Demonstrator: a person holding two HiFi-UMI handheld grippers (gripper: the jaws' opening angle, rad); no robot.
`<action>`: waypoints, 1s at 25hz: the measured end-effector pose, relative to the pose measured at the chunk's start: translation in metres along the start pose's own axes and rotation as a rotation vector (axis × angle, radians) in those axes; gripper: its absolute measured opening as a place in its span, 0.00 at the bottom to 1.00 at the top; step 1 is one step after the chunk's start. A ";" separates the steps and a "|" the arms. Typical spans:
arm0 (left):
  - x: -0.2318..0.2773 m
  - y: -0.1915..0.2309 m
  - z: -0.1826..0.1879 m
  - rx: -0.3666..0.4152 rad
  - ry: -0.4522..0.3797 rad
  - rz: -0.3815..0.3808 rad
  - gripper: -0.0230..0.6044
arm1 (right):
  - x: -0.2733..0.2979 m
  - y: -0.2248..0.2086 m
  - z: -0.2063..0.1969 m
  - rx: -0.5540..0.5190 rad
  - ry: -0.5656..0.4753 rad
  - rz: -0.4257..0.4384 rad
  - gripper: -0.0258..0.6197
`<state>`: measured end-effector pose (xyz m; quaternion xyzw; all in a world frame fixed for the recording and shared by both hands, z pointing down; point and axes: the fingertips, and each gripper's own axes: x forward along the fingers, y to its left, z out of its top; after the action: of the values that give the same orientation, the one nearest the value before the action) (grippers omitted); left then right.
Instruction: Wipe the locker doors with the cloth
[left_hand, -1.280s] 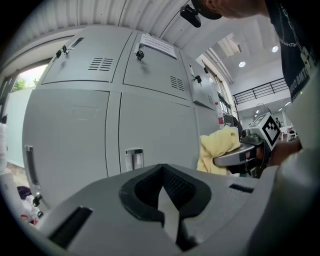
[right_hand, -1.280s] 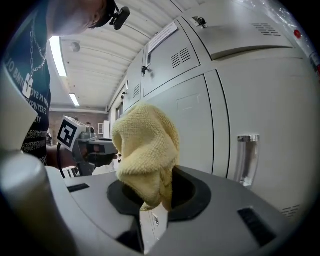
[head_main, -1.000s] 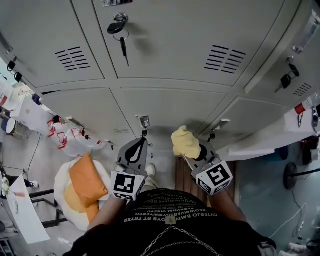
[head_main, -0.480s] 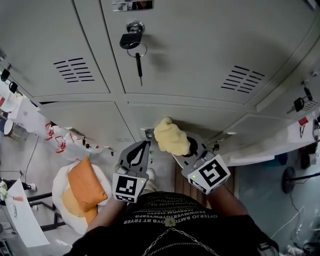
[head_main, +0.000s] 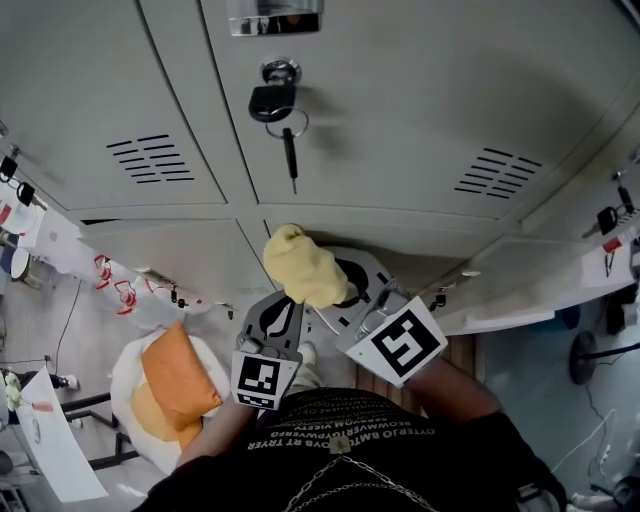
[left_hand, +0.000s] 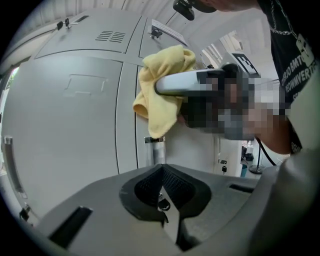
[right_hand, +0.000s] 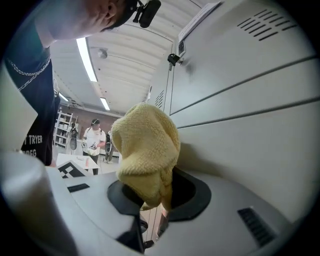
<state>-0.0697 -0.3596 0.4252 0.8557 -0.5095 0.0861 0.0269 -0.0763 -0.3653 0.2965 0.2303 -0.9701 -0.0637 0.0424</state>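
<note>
A wall of grey locker doors (head_main: 420, 110) fills the head view. The upper middle door has a padlock and key (head_main: 275, 100) hanging in it. A bunched yellow cloth (head_main: 300, 265) is held against the lower door (head_main: 400, 235) just below the seam, with my right gripper (head_main: 330, 292) shut on it. In the right gripper view the cloth (right_hand: 145, 150) bulges out of the shut jaws beside the door (right_hand: 250, 125). My left gripper (head_main: 272, 322) hangs just below and left of the cloth, shut and empty. Its own view shows the cloth (left_hand: 162, 95) above its closed jaws (left_hand: 162, 172).
A lower locker door (head_main: 530, 290) stands ajar at the right. On the floor at the left lie an orange cushion (head_main: 180, 375) on a white round seat and white bags (head_main: 120, 285). Keys (head_main: 606, 218) hang in the right lockers. People (right_hand: 92, 137) stand far behind.
My right gripper has carried the cloth up and to the left across the lower door, closer to the seam. The left gripper has stayed low and shut.
</note>
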 end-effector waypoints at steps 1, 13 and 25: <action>-0.001 0.000 -0.002 -0.004 0.003 0.002 0.05 | 0.004 0.002 0.004 -0.008 0.001 0.003 0.16; -0.011 -0.011 -0.005 -0.011 0.006 0.008 0.04 | -0.005 -0.010 0.011 0.009 -0.014 -0.071 0.16; -0.012 -0.040 0.006 0.010 -0.014 -0.034 0.05 | -0.071 -0.048 0.000 0.039 -0.003 -0.208 0.16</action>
<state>-0.0393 -0.3309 0.4185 0.8649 -0.4947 0.0824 0.0204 0.0078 -0.3760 0.2855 0.3303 -0.9421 -0.0493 0.0299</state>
